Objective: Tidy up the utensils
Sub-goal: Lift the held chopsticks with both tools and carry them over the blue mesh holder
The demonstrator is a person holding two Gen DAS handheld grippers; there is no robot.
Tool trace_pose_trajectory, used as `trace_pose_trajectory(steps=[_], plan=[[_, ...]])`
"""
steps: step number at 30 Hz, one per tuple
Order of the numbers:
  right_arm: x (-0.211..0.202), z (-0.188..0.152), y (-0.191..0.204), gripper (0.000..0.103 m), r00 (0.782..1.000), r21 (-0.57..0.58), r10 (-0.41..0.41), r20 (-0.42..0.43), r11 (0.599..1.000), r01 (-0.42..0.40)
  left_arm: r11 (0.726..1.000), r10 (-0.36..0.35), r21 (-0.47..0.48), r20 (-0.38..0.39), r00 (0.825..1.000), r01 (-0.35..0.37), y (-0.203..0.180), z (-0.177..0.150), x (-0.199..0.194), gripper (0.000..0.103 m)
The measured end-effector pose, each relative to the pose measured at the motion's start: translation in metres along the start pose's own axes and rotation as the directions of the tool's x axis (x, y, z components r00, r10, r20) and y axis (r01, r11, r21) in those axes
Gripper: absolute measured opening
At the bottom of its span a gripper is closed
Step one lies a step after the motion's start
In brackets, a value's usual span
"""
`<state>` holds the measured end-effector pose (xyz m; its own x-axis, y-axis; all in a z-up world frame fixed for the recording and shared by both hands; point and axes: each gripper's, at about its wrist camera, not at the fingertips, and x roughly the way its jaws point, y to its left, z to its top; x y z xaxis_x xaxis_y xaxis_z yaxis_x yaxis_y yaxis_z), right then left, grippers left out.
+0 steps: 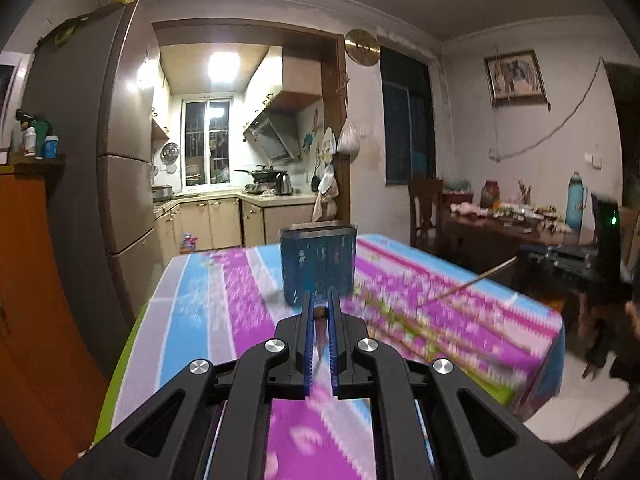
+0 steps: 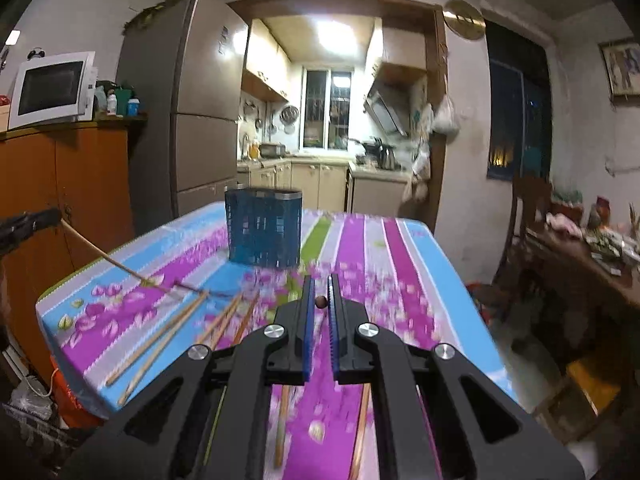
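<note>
Between the blue pads of my left hand-held gripper (image 1: 320,312) sat the brown butt end of one chopstick (image 1: 320,314), clamped; my right hand-held gripper (image 2: 321,300) was likewise closed on the butt of another chopstick (image 2: 321,301). Each stick ran back and down from the jaws toward me, its long axis roughly along the fingers, seen nearly end-on. Ahead of both grippers, upright on the striped table (image 2: 400,248), stood the blue mesh holder (image 2: 262,228), mouth open upward. Left of and below my right gripper lay loose chopsticks (image 2: 160,336), fanned diagonally, tips toward the holder. I judged them light, stiff, smooth and slippery, prone to pivot when pinched at one end. A grip nearer the middle would have steadied them.
</note>
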<state>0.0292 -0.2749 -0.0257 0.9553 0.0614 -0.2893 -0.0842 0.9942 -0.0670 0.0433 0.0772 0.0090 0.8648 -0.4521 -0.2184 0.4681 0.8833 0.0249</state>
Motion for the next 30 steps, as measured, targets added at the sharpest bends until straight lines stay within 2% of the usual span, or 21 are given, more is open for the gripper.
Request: trace_pose_trajectory(steps=[7, 11, 18, 24, 30], plan=[[0.018, 0.048, -0.013, 0.005, 0.997, -0.02, 0.037, 0.061, 0.999, -0.036, 1.0, -0.004, 0.005, 0.037, 0.999, 0.004, 0.012, 0.056, 0.038, 0.008], [0.022, 0.066, -0.017, 0.005, 0.995, -0.029, 0.057, 0.076, 0.998, -0.055, 0.999, -0.007, -0.031, 0.036, 0.999, 0.008, 0.017, 0.071, 0.055, 0.008], [0.024, 0.087, -0.013, 0.005, 0.991, -0.045, 0.095, 0.089, 0.995, -0.092, 1.0, -0.018, -0.019, 0.064, 0.998, 0.019, 0.009, 0.09, 0.06, 0.008], [0.044, 0.106, -0.006, 0.005, 0.984, -0.033, 0.162, 0.073, 0.987, -0.16, 0.999, -0.041, -0.03, 0.088, 0.995, 0.044, 0.006, 0.107, 0.069, 0.008], [0.061, 0.126, -0.003, 0.005, 0.977, -0.025, 0.197, 0.081, 0.98, -0.196, 0.996, -0.068, -0.048, 0.107, 0.992, 0.073, 0.006, 0.13, 0.085, 0.008]])
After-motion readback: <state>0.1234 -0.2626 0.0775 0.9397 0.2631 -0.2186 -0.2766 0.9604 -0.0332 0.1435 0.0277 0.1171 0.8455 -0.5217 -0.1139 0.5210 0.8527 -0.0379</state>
